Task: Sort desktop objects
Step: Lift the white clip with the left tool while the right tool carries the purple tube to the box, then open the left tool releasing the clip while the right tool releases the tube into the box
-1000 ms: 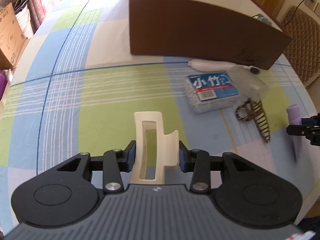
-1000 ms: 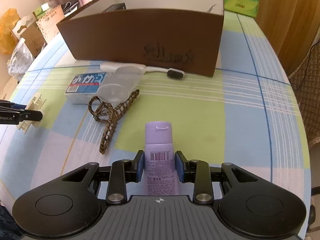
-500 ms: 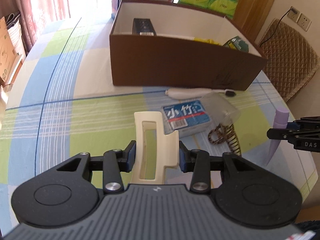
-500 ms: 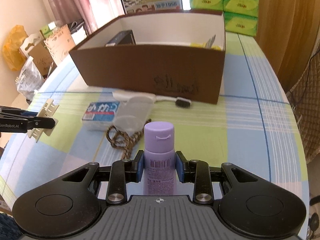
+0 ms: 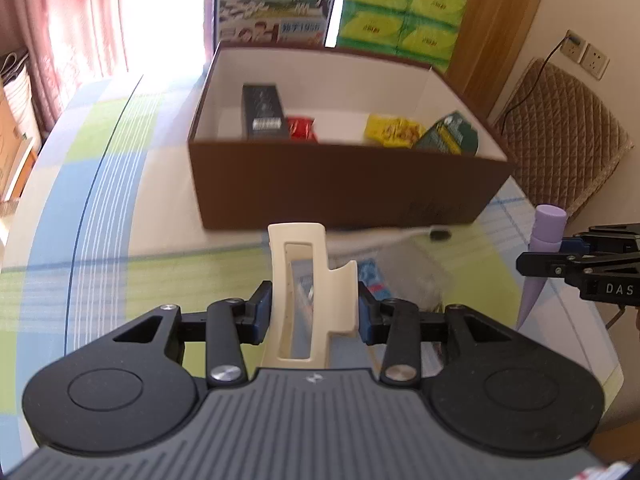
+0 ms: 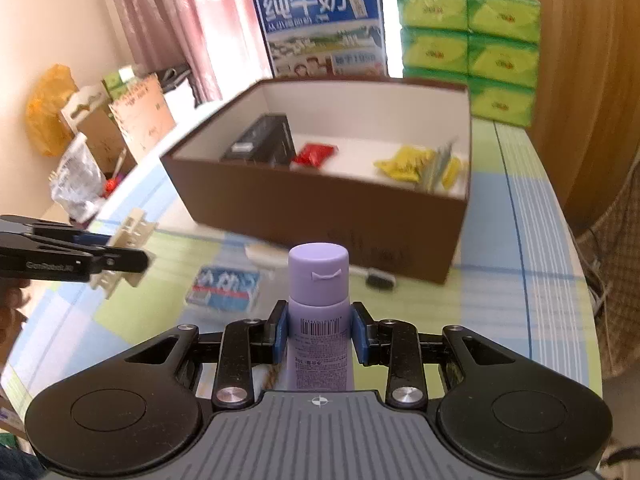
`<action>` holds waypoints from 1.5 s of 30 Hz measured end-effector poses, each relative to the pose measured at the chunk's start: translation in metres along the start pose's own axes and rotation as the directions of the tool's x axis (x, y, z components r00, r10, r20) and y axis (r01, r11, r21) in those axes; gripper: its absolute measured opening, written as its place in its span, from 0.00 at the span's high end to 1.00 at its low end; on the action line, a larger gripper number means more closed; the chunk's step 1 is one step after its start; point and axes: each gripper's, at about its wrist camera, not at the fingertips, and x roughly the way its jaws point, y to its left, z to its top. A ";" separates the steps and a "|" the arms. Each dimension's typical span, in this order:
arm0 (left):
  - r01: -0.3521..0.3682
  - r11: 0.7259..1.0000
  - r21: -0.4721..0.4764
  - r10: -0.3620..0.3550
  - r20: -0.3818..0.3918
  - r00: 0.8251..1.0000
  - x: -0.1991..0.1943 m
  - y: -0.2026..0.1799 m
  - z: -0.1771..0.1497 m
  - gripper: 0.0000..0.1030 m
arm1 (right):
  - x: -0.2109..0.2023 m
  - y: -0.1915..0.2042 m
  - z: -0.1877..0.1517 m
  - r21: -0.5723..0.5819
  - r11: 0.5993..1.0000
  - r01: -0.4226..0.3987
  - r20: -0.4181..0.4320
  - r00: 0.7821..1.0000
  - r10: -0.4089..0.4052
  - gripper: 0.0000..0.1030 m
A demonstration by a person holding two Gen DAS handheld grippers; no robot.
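Two wrist fisheyes, both raised above the checked tablecloth (image 5: 100, 240), both facing the open brown cardboard box (image 5: 344, 184).
Left cam looks along the left gripper (image 5: 314, 312) from the box's near left, slightly down into it; right cam along the right gripper (image 6: 319, 334) from the near right. Shared: box interior, blue milk carton (image 6: 324, 36), green tissue packs (image 6: 468, 48). Each cam catches the other gripper at its frame edge.
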 end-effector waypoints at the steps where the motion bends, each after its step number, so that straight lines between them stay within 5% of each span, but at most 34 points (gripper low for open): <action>1: 0.003 1.000 0.005 -0.003 0.009 1.000 0.000 -0.001 0.006 0.65 | 0.000 -0.001 0.005 -0.004 1.000 -0.007 0.008 1.000 0.007 0.71; 13: 0.018 0.996 0.089 -0.030 0.139 0.990 0.013 -0.019 0.097 0.65 | 0.003 -0.011 0.096 -0.070 0.997 -0.032 0.140 0.989 0.042 0.71; 23: 0.052 0.992 0.112 -0.067 0.134 0.989 0.049 -0.029 0.156 0.65 | 0.039 -0.032 0.149 -0.070 0.998 -0.004 0.148 0.989 0.014 0.71; 35: 0.061 0.993 0.100 -0.059 -0.024 0.998 0.131 -0.033 0.169 0.65 | 0.099 -0.051 0.149 -0.067 0.997 0.030 0.017 0.999 -0.029 0.71; 45: 0.040 0.992 0.123 -0.015 -0.192 0.981 0.179 -0.033 0.155 0.65 | 0.124 -0.056 0.137 -0.075 0.997 0.022 -0.065 0.998 -0.027 0.71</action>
